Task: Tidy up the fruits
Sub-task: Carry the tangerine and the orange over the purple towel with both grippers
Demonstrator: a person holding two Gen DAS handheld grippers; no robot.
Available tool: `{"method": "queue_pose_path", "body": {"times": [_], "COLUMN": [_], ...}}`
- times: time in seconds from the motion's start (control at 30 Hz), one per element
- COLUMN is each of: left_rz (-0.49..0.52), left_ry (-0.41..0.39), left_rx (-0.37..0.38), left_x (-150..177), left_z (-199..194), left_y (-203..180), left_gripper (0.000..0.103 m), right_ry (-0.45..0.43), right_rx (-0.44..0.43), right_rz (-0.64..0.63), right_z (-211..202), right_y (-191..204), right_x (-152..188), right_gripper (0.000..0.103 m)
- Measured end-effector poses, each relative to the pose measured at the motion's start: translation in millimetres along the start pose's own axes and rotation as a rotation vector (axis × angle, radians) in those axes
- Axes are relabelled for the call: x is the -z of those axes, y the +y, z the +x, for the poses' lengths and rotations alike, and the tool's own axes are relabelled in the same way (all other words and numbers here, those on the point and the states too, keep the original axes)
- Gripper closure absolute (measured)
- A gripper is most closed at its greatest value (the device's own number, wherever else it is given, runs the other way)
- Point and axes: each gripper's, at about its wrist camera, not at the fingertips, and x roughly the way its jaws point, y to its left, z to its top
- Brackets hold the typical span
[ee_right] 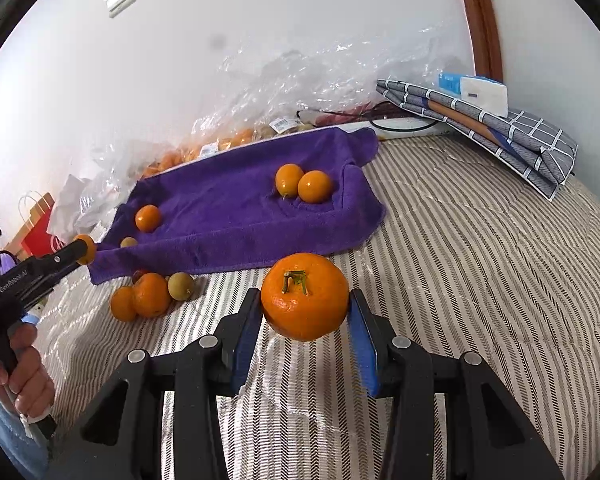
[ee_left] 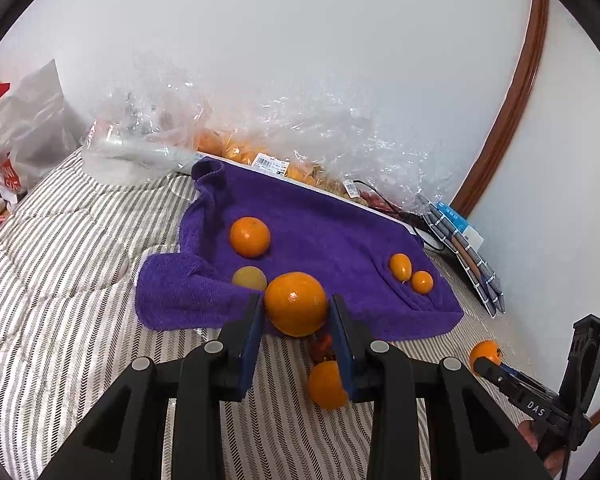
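both pairs of fingers are clamping fruit: the left gripper (ee_left: 296, 312) is squeezing a mandarin (ee_left: 295, 303) over the near edge of the purple towel (ee_left: 320, 216), and the right gripper (ee_right: 305, 312) is gripping a stemmed mandarin (ee_right: 305, 297) above the striped quilt (ee_right: 480, 280). two small kumquats (ee_right: 303, 184) are touching each other on the towel's right side, one orange (ee_left: 250, 237) is sitting on its left, and loose fruits (ee_right: 150, 296) are lying clustered on the quilt beside the towel's edge.

Open middle, crowded edges

The purple terry towel (ee_right: 236, 216) is bare mid-field; crinkled clear plastic bags (ee_right: 300, 80) wall its far edge, and loose oranges (ee_right: 144, 298) crowd its near corner.
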Motion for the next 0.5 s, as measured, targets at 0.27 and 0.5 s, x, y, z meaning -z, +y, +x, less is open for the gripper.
{"method": "queue_pose_path", "body": {"times": [0.27, 0.5], "left_rz": [0.002, 0.062], "left_ry": [0.003, -0.055], "left_rx": [-0.016, -0.008], "left_x": [-19.3, -58.1], "left_z": [-19.1, -44.8], "left_y": [0.3, -11.4], "left_gripper": [0.072, 0.072], "right_ry": [0.009, -0.031], "right_rx": [0.008, -0.013], "right_rz": [-0.015, -0.072], "right_z": [-10.3, -9.4], "right_y": [1.3, 17.4], "right_x": [-19.8, -59.5], "right_gripper": [0.060, 0.060]}}
